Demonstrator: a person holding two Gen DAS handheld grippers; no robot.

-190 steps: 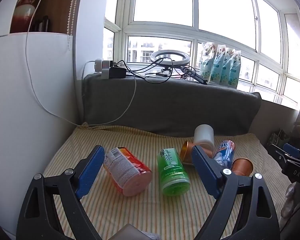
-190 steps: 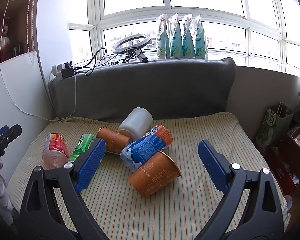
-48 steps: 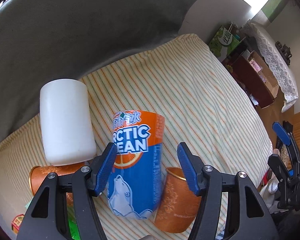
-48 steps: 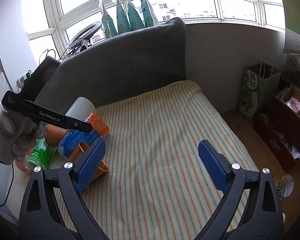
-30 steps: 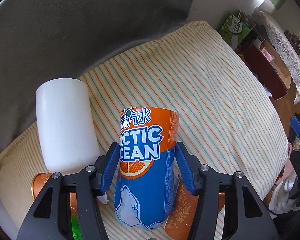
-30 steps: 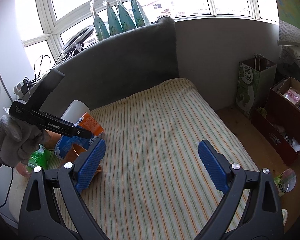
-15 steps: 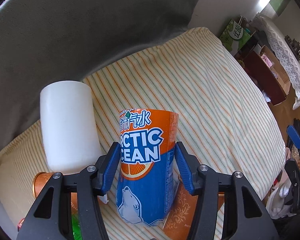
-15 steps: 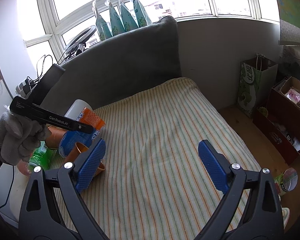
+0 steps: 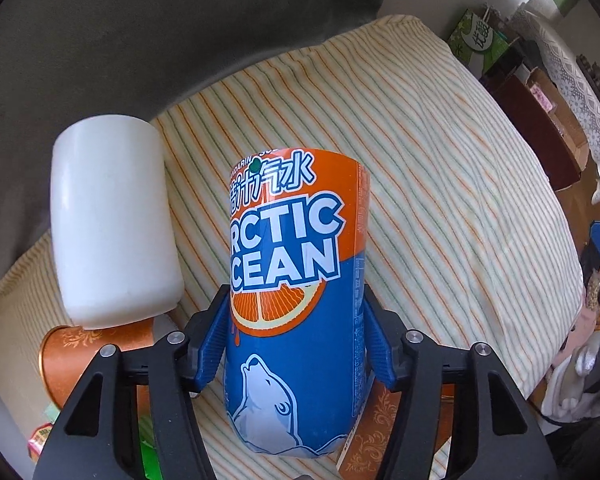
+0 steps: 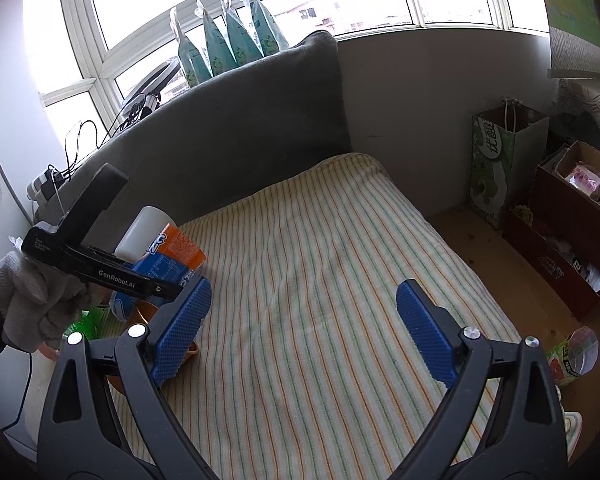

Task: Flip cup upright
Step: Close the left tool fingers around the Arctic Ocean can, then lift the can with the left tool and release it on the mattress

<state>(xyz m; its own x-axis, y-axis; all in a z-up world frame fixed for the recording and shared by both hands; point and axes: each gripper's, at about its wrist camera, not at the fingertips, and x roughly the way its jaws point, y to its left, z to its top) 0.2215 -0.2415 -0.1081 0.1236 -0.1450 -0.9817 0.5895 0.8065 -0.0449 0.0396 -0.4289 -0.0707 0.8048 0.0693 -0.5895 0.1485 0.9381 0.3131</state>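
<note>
Over on the far left of the striped bed [image 10: 340,280], among a white cup [image 9: 112,220] and copper-coloured cups [image 9: 80,356] lying on their sides, the left tongs [image 9: 296,344] are clamped on the blue-and-orange Arctic Ocean cup [image 9: 296,280], pads squeezing its lower body from both sides. It looks light and thin-walled, likely to dent or slip on its glossy wrap, so a mid-body hold with gentle pressure seems wisest. To the right, the right tongs [image 10: 300,332] hang spread wide, holding nothing, over bare mattress.
</note>
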